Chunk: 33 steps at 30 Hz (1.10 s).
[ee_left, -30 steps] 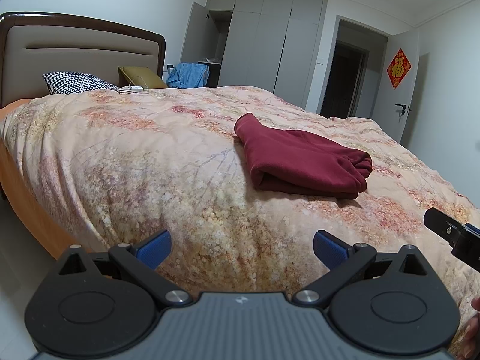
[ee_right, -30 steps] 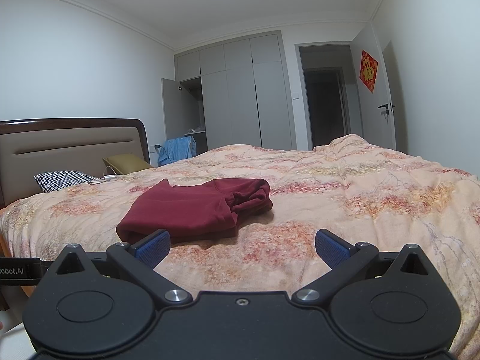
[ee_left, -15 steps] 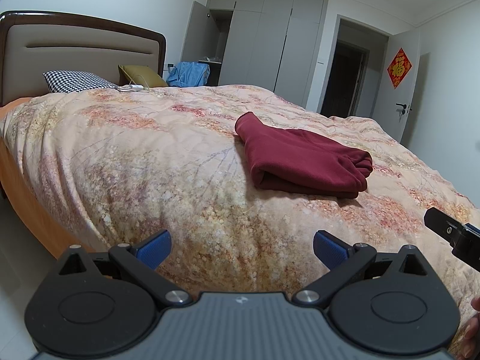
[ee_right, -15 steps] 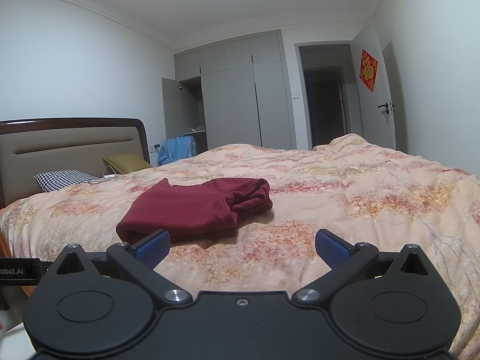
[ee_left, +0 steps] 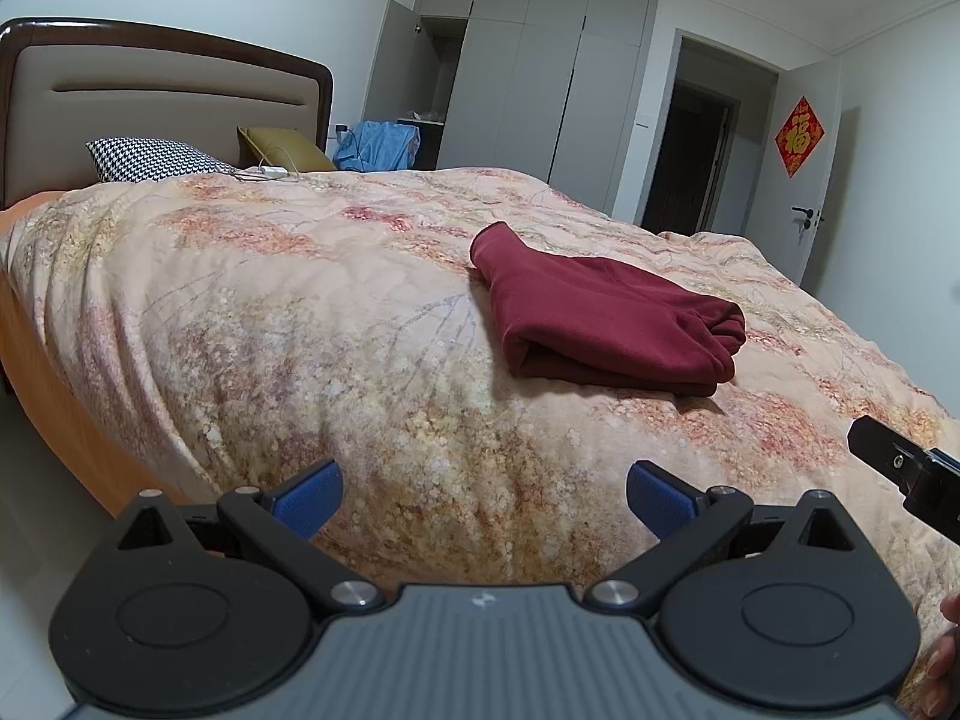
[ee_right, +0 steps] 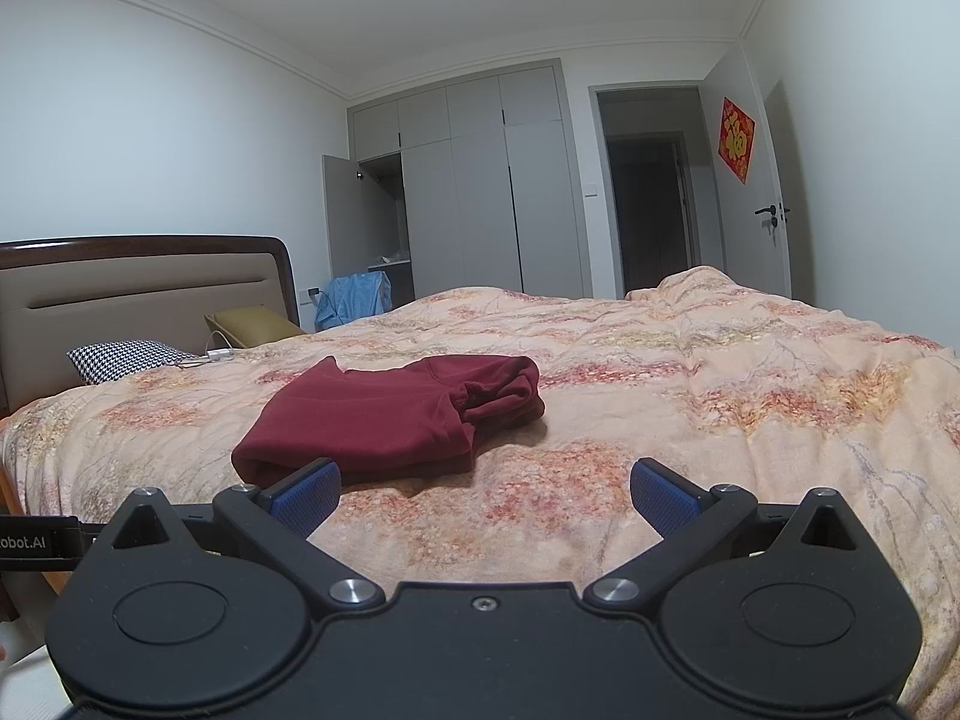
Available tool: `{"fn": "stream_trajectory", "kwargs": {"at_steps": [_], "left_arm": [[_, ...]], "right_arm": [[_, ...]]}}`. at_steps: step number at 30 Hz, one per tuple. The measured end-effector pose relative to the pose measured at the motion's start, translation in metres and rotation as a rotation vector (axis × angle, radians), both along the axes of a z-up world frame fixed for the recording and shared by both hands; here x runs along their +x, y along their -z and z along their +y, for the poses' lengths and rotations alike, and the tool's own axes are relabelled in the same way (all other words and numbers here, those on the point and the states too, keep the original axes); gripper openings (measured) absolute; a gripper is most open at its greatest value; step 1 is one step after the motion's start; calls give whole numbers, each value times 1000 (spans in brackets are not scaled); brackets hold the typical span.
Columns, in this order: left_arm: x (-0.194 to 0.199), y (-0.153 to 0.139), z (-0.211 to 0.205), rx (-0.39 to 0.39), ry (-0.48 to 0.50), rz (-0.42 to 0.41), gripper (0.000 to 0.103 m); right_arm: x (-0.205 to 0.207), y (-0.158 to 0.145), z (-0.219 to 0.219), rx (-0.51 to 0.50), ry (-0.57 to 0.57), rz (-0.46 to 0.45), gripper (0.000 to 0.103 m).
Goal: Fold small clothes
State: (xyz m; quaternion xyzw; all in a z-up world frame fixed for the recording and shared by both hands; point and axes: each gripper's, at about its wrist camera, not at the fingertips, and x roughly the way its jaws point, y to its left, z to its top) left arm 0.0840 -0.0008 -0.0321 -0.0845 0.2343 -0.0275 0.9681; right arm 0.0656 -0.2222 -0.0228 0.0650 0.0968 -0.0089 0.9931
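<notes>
Left gripper (ee_left: 483, 495) and right gripper (ee_right: 485, 495): both released, blue pads spread wide, nothing between them, held low at the near edge of the bed (ee_left: 252, 324) and apart from the cloth. Maroon garment (ee_right: 390, 420): one item, lying on the floral quilt mid-bed, already doubled into a compact stack with a rolled end toward the door side. Status, by appearance: folding seems finished or nearly so; no other small clothes await on the quilt.
</notes>
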Motion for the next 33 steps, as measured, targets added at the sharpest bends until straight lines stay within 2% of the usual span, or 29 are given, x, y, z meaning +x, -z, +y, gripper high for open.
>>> {"fn": "stream_trajectory", "kwargs": {"at_steps": [6,7,10,11,14,18,24,33], "left_arm": [[0,-2,-5,17,-7,12,103],[1,-3,-8,49,-30,11,103],[1,-2,-27,215,-131,1,103],[1,-3,-30,237,-130,-7,103],[-7,-6,-32,219,-85,-49,103],[-15,-10,-30,188,-76,-96,103],[-13,-12,-21,143,-59,-105,103],[-13,-11,-17,118,-42,-100,103]], "right_arm": [[0,0,0,0,0,0,103],[0,0,0,0,0,0,103],[0,0,0,0,0,-1,103],[-1,-1,0,1,0,0,103],[0,0,0,2,0,1,103],[0,0,0,1,0,2,103],[0,1,0,0,-1,2,103],[0,1,0,0,-1,2,103]]}}
